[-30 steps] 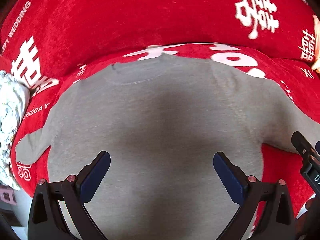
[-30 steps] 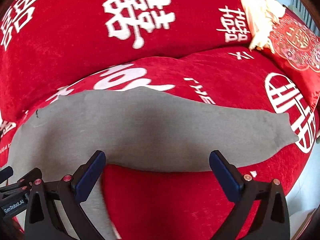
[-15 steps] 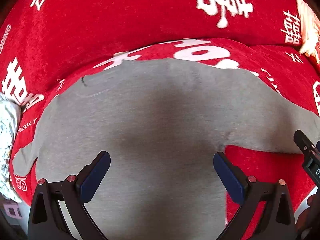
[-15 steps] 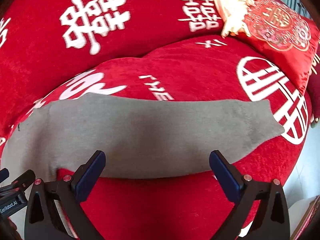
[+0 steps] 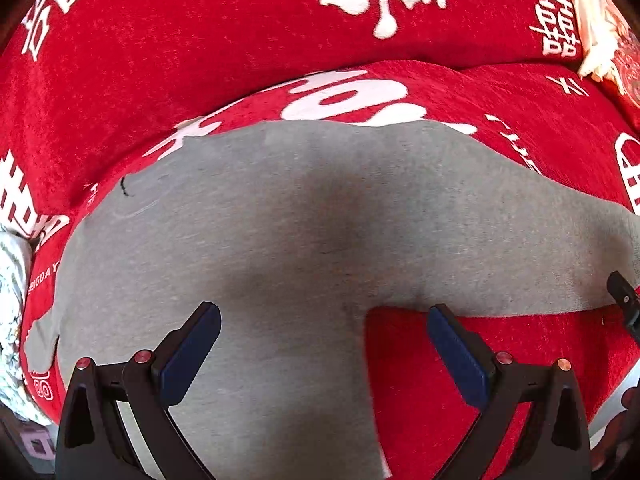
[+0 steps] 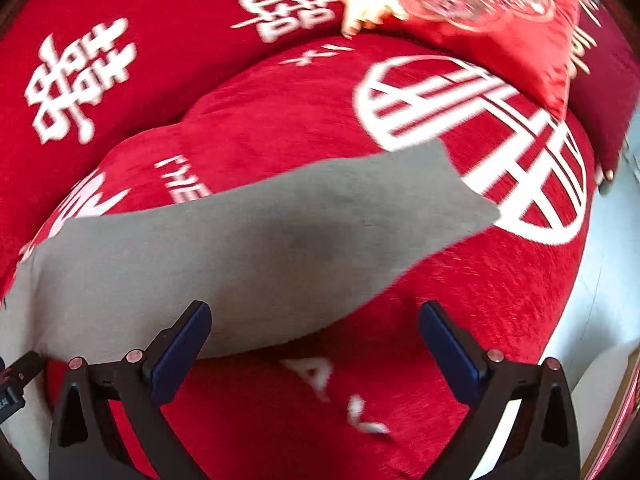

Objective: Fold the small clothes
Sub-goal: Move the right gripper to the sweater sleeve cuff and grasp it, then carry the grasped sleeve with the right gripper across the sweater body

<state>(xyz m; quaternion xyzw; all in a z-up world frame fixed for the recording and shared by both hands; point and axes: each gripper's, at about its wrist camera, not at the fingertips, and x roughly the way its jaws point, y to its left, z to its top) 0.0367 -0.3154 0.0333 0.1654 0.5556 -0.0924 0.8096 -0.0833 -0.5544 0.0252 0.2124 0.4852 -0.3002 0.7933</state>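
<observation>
So far the grey shirt (image 5: 304,240) lies flat and unfolded on the red sofa (image 5: 200,48), its sleeve (image 6: 340,216) stretched sideways, while the left gripper (image 5: 320,344) and right gripper (image 6: 316,340) both hover with jaws apart, holding nothing, so all folding seems left

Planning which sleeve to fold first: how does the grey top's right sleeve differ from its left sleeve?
The right sleeve shows its whole length, stretched out flat to a squared cuff; the left sleeve shows only as a short stub at the view's edge. The right sleeve lies before the open right tool; the left sleeve lies far off to the side of the open left tool. Both are plain grey, lying on the red cover.
</observation>
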